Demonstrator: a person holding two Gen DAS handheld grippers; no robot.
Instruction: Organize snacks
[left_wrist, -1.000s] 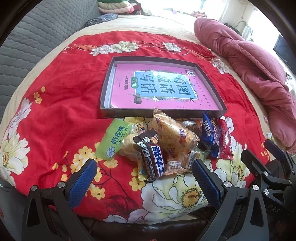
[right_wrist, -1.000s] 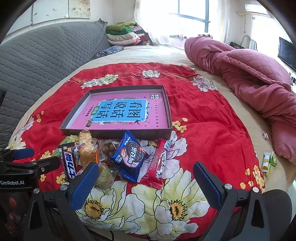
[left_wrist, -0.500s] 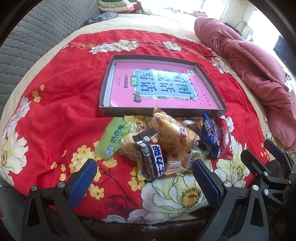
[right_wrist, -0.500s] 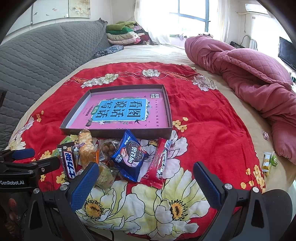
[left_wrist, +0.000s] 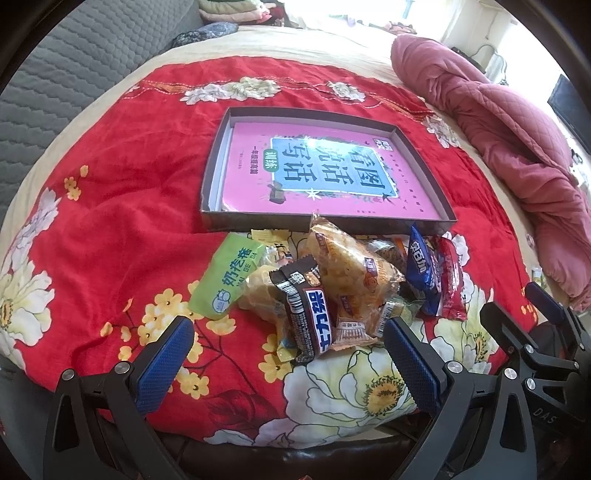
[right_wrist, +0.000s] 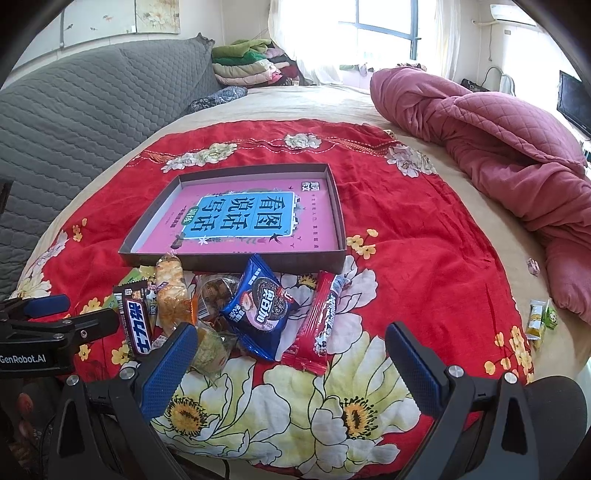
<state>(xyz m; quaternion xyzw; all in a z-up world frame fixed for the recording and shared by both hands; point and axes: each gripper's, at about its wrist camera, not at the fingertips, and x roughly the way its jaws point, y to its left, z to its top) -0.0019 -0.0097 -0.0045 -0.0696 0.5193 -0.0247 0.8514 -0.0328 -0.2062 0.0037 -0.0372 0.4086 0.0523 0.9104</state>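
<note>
A pile of snack packets lies on a red flowered cloth (left_wrist: 110, 229) just in front of a shallow dark box (left_wrist: 255, 223) holding a pink book (left_wrist: 325, 177). The pile includes a green packet (left_wrist: 231, 280), a black chocolate bar (left_wrist: 308, 314), a yellow cake pack (left_wrist: 351, 269), a blue cookie packet (right_wrist: 258, 306) and a red bar (right_wrist: 325, 317). My left gripper (left_wrist: 288, 354) is open and empty, close in front of the pile. My right gripper (right_wrist: 291, 358) is open and empty, near the blue packet and red bar. The box (right_wrist: 280, 260) also shows in the right wrist view.
A crumpled pink quilt (right_wrist: 509, 147) lies at the right on the bed. A grey quilted cover (right_wrist: 74, 110) rises at the left. Two small loose packets (right_wrist: 539, 319) lie on the bed at the right, off the cloth. Folded clothes (right_wrist: 251, 61) are stacked at the back.
Almost nothing differs. The left view has shifted very slightly; both grippers stay open and the snacks lie as before.
</note>
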